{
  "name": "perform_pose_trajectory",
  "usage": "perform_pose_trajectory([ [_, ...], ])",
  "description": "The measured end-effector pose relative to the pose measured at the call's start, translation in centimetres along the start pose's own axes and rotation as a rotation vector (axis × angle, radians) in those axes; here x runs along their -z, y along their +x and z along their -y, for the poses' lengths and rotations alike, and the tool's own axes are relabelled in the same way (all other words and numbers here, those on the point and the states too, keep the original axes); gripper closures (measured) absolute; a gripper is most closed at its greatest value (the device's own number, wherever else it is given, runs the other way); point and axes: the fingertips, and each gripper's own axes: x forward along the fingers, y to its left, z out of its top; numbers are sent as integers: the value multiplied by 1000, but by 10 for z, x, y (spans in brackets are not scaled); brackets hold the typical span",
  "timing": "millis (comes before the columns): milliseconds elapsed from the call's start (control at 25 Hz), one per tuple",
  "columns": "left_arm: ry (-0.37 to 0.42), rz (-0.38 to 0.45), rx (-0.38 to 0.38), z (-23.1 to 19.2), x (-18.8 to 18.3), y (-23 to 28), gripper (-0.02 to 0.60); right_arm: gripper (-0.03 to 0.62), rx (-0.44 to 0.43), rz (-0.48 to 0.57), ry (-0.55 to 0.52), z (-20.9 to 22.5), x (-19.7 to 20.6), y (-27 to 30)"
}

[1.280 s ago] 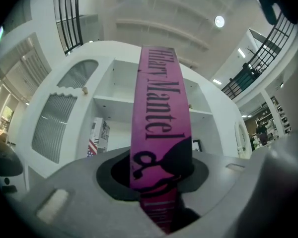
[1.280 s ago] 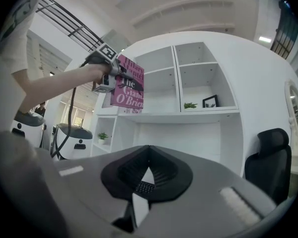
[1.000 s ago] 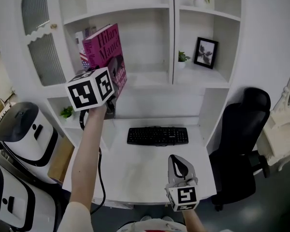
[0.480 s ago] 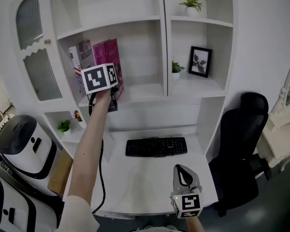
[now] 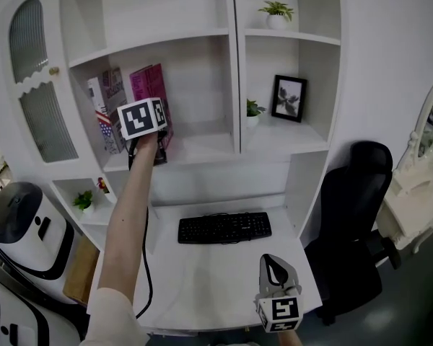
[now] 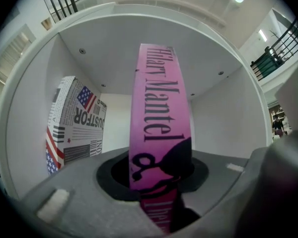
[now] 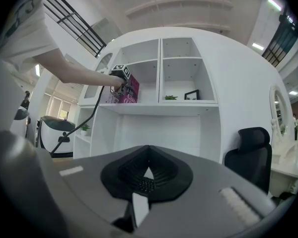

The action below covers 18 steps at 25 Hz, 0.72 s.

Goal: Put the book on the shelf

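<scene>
The left gripper (image 5: 149,137) pinches the pink book (image 6: 158,133) by its lower spine, upright inside the shelf (image 5: 202,144). To finish well, I'd lower it squarely onto the board, then let go. A flag-covered book (image 6: 73,125) stands close at nine o'clock, while three o'clock is free up to the divider (image 5: 234,85). The right gripper (image 5: 278,294), pressed together and empty, hangs at six o'clock.

Pink book (image 5: 150,85) in left gripper (image 5: 159,140): from tilted before the shelf (image 5: 202,147) to upright inside it.
</scene>
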Motion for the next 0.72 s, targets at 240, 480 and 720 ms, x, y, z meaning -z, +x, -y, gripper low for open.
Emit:
perform_pose_trajectory([
  [240, 3, -6, -11, -8, 2, 32, 433, 591, 49, -25, -2, 14, 8, 2],
  [480, 5, -10, -11, -12, 3, 54, 433, 591, 80, -46, -3, 24, 15, 4],
  [720, -2, -5, -10, -14, 4, 66, 433, 591, 93, -67, 21, 31, 24, 6],
])
